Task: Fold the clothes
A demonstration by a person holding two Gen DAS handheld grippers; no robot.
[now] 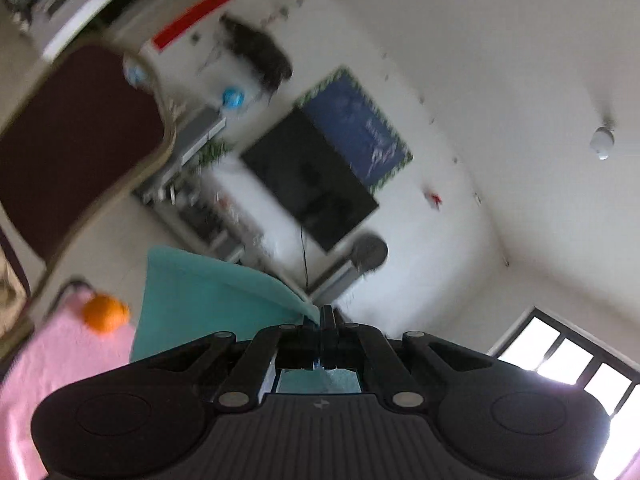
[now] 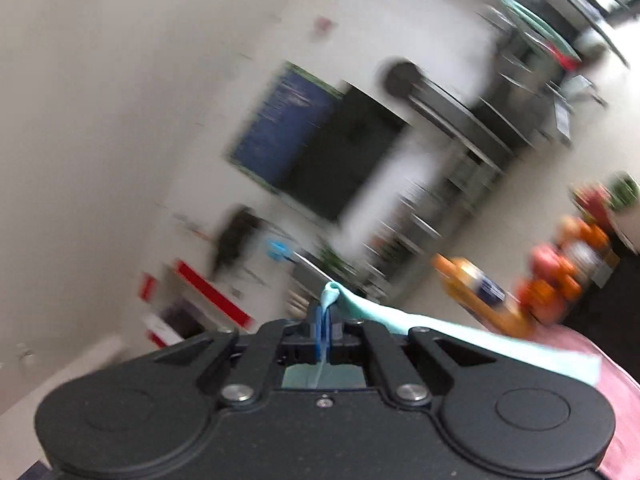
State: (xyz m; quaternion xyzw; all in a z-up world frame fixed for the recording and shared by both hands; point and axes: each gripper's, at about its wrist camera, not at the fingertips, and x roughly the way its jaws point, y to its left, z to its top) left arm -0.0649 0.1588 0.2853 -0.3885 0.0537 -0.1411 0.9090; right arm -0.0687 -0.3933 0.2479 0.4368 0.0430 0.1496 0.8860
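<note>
Teal cloth [image 1: 208, 300] lifted, pinched in both closed grippers, left [image 1: 328, 316] and right [image 2: 325, 312]; next, lay it flat.

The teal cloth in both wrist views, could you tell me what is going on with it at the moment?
A person is folding clothes with a handheld gripper in each hand. The left gripper is shut on one edge of the teal cloth, and the right gripper is shut on another part of it, a small tuft poking out above its fingers. Both cameras point up at the wall and television, so the cloth seems lifted above the pink cover. Both views are blurred.
</note>
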